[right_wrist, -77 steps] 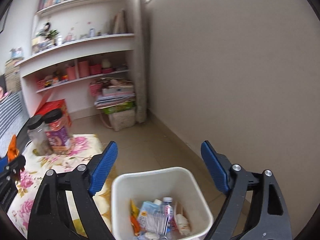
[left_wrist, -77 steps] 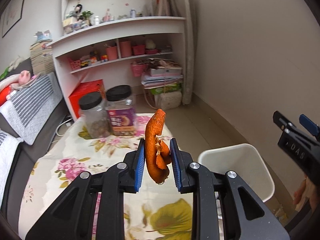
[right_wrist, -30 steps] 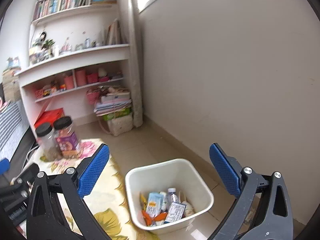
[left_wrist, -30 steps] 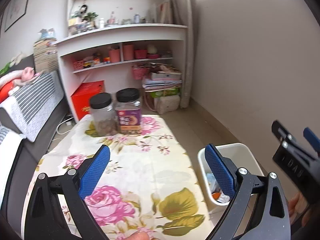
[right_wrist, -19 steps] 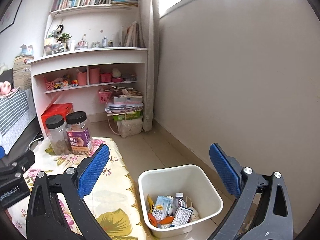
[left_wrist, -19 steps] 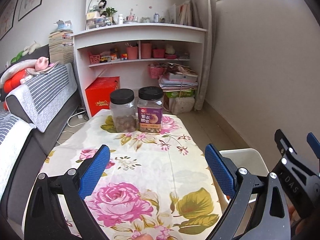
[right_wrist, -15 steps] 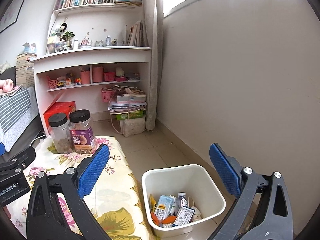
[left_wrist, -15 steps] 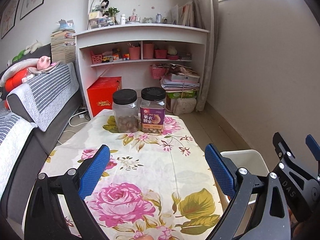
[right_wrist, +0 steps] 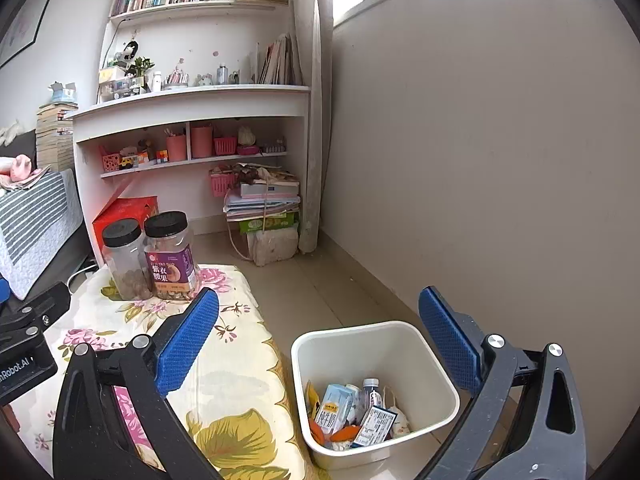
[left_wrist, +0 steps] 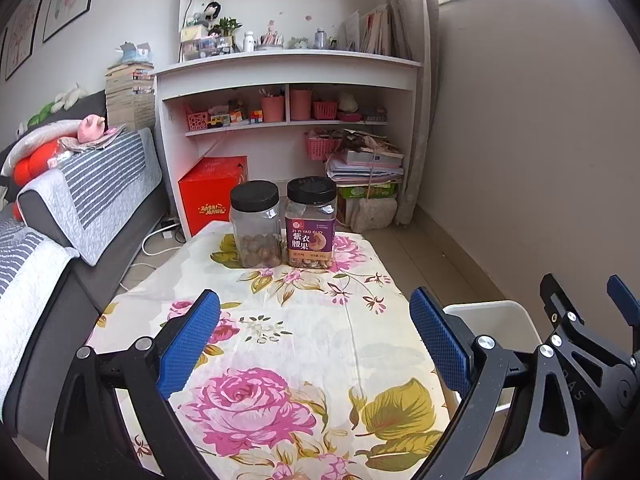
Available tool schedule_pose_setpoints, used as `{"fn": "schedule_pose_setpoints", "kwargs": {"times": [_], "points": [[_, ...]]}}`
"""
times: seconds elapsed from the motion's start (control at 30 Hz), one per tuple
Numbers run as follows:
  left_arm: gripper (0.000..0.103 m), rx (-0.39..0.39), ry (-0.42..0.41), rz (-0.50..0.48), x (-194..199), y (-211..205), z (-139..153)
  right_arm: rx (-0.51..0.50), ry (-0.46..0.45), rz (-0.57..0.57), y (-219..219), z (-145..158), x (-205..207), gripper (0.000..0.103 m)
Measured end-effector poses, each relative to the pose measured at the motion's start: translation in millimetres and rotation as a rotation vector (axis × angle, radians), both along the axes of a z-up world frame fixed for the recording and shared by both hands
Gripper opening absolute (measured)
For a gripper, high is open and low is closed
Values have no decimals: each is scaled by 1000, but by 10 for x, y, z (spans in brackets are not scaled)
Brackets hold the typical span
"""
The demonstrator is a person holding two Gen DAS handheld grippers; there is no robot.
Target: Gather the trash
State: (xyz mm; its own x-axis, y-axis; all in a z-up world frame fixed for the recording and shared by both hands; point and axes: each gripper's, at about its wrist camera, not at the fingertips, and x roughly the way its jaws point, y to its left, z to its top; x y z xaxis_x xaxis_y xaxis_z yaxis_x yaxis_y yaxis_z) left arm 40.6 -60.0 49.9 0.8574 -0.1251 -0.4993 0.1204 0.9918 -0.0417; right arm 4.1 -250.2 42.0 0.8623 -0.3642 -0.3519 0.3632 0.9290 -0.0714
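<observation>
**Trash all in the bin, both tools empty**

Flowery tabletop [left_wrist: 304, 344] carries just two jars [left_wrist: 256, 224] at the far end. White bin [right_wrist: 400, 344] sits on the floor beside it, trash [right_wrist: 352, 412] inside. Left tool [left_wrist: 316, 344] and right tool [right_wrist: 320, 344] both spread wide, holding nothing.

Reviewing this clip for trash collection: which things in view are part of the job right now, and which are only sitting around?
Part of the job:
- white bin on the floor beside the table, holding cartons, a small bottle and wrappers
- left gripper, open, empty
- right gripper, open, empty

Just lying about:
- two black-lidded jars on the floral tablecloth
- red box
- shelf clutter
</observation>
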Motion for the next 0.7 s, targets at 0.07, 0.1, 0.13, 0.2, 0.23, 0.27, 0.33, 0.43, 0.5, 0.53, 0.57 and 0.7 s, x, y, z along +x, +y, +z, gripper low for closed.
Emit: {"fn": "schedule_pose_setpoints", "kwargs": {"times": [0.07, 0.1, 0.13, 0.2, 0.23, 0.27, 0.33, 0.43, 0.5, 0.53, 0.57, 0.7], "points": [[93, 3, -5, -3, -8, -4, -1, 5, 6, 0, -20, -8, 20, 96], [93, 4, -8, -4, -7, -10, 0, 6, 8, 0, -23, -14, 24, 96], [93, 6, -8, -6, -5, -11, -4, 7, 10, 0, -28, -20, 26, 96], [93, 11, -5, -8, 7, -17, -13, 10, 15, 2, -36, -32, 33, 96], [93, 11, -3, -9, 11, -18, -19, 11, 17, 2, -41, -36, 36, 96], [93, 11, -1, -11, 14, -26, -24, 13, 20, 2, -50, -39, 42, 96], [93, 3, 3, -12, 24, -22, -34, 20, 25, 2, -67, -52, 47, 96], [93, -5, 1, -21, 30, -21, -45, 24, 28, 0, -82, -54, 49, 96], [93, -4, 1, -28, 32, -27, -58, 29, 30, 0, -98, -59, 58, 96], [93, -7, 3, -32, 34, -31, -67, 32, 31, -1, -101, -61, 59, 96], [92, -9, 8, -37, 37, -34, -75, 34, 31, -2, -100, -62, 58, 96], [92, -5, 13, -47, 38, -58, -101, 36, 31, -5, -104, -66, 53, 96]]}}
